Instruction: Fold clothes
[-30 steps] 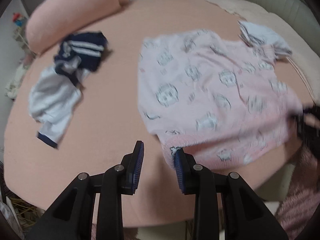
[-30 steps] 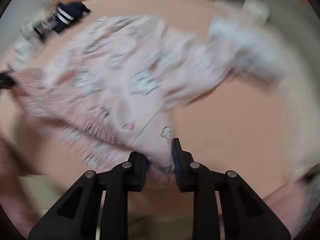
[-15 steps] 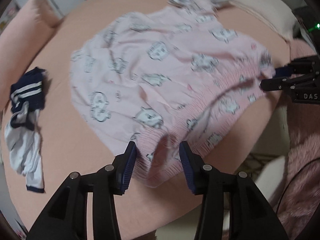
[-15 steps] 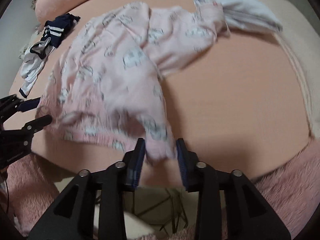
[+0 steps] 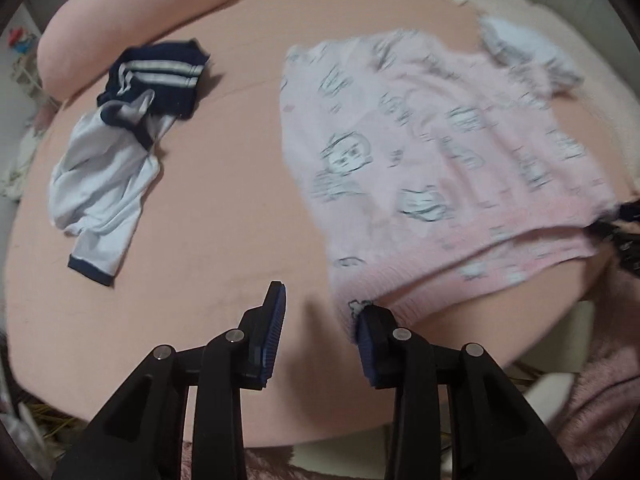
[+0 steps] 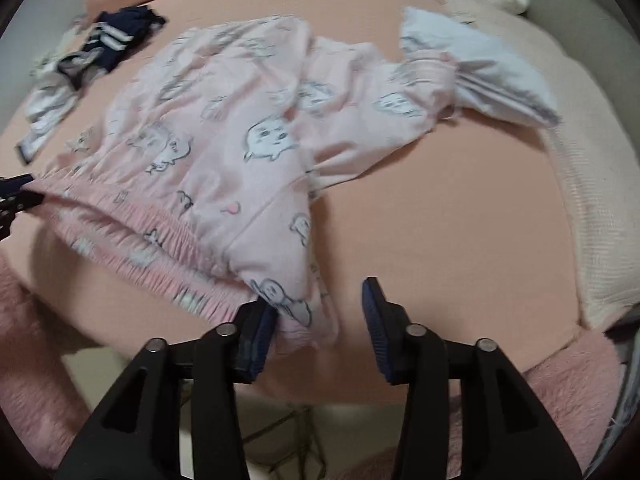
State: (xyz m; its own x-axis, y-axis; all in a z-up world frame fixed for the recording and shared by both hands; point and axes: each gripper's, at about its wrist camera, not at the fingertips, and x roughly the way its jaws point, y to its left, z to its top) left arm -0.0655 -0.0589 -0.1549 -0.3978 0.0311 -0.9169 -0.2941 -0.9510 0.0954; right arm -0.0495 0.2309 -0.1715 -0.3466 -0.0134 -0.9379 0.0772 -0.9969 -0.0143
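A pink pyjama top with cartoon faces [image 5: 432,168] lies spread on the peach bed [image 5: 224,216], its ribbed hem toward me. It also shows in the right wrist view [image 6: 224,128]. My left gripper [image 5: 320,332] is open and empty; its right finger touches the hem's left corner. My right gripper [image 6: 316,320] is open, with the hem's right corner lying loose between its fingers, against the left one. Each gripper's tip shows at the edge of the other's view.
A navy and white striped garment [image 5: 120,128] lies crumpled at the left of the bed. A folded white cloth [image 6: 480,68] sits at the far end of the pink top's sleeve. A pink bolster [image 5: 132,16] lies at the back. A fluffy pink rug [image 6: 560,392] is below the bed edge.
Both grippers have opened wide and let go of the hem. The pink top now lies flat on the bed. The left gripper has shifted left of the hem corner.
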